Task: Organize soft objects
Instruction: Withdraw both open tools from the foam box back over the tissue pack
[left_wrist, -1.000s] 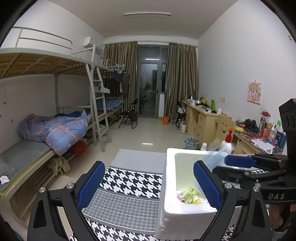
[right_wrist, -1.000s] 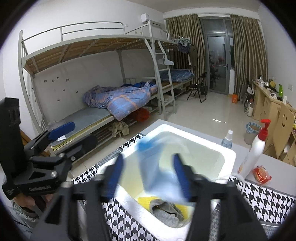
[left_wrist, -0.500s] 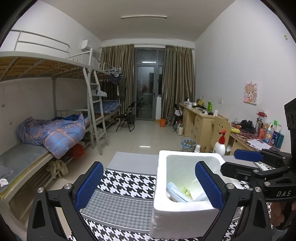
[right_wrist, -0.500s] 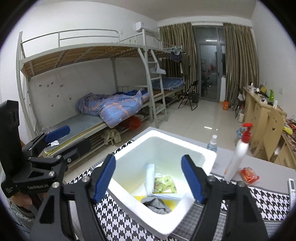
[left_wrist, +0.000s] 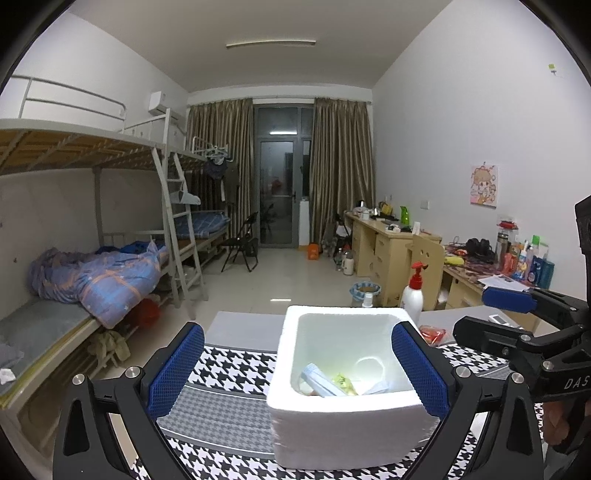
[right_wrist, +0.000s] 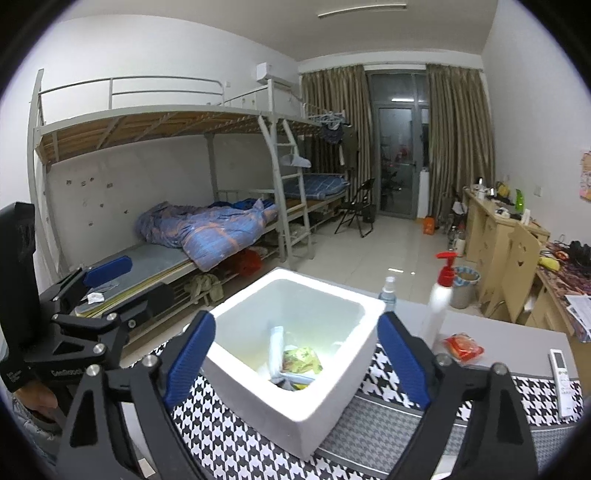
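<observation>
Near: left gripper (left_wrist: 297, 369) wide apart and empty, right gripper (right_wrist: 295, 352) opening, nothing between. Beyond, soft packets (right_wrist: 295, 360) already inside the foam box (right_wrist: 258, 387). Farther, red packet (right_wrist: 463, 345) on the table, probably left to do.

My left gripper (left_wrist: 297, 369) hangs with its blue-padded fingers (left_wrist: 176, 367) spread wide and nothing between them. Ahead, a white foam box (left_wrist: 347, 428) sits on the houndstooth cloth (left_wrist: 229, 373) covering the bench (left_wrist: 240, 325); my right-hand finger overlaps its right wall. Inside lie a blue-and-white packet (left_wrist: 318, 380) and a yellow-green packet (left_wrist: 343, 380). A red-capped pump bottle (left_wrist: 413, 295) stands just behind the box. My right gripper (left_wrist: 495, 317) juts in from the right, fingers apart, empty.
</observation>
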